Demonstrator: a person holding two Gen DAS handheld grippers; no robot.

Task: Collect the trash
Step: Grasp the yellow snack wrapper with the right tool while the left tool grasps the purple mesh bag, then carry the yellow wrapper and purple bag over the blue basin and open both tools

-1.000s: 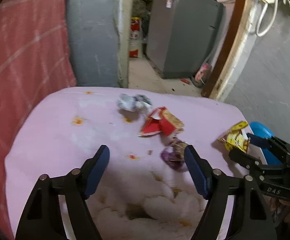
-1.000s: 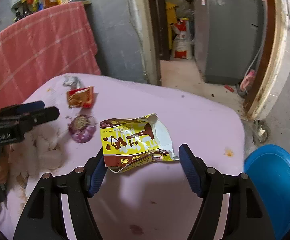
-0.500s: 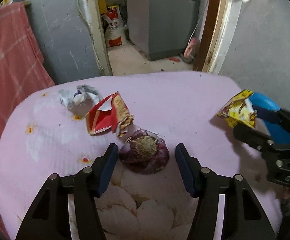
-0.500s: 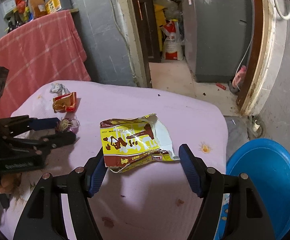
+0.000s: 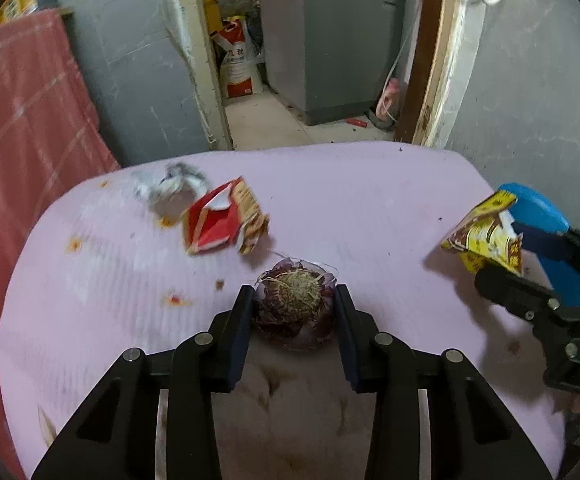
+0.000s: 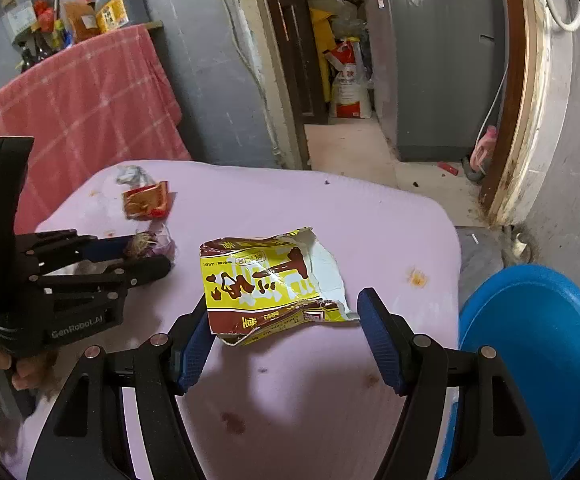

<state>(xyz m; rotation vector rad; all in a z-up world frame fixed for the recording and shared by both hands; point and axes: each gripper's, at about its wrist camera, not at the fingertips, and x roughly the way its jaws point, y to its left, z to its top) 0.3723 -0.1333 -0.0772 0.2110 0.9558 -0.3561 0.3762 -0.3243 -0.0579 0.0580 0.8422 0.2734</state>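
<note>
- Two hand-held black claws with blue pads are shown over a table covered in a stained pink cloth [image 5: 369, 208].
- Left claw [image 5: 293, 312]: the jaws have just been closing. A crumpled purple wrapper with straw-like fibres on top [image 5: 295, 306] is set between the pads. The pads are seen at both sides of the wrapper, touching or all but touching it; a firm grasp cannot be confirmed. The wrapper rests on the cloth.
- Right claw [image 6: 284, 334]: the jaws are spread wide. A torn yellow-and-brown snack bag [image 6: 270, 280] is carried at the left pad, with its lower corner against that pad. A gap is left between the bag and the right pad. Whether the bag is pinched or only propped cannot be told.
- In the left wrist view, the same bag [image 5: 485, 236] is seen raised at the tip of the right claw, in front of a blue plastic basin [image 5: 545, 216].
- The blue basin [image 6: 541, 360] is placed beside the right edge of the table, lower than the tabletop.
- A torn red-and-tan wrapper [image 5: 226, 224] is left lying on the cloth beyond the purple wrapper.
- A crumpled grey-white scrap [image 5: 170, 188] is found just behind the red wrapper, near the far left edge.
- A red checked cloth [image 6: 82, 120] is hung at the left of the table.
</note>
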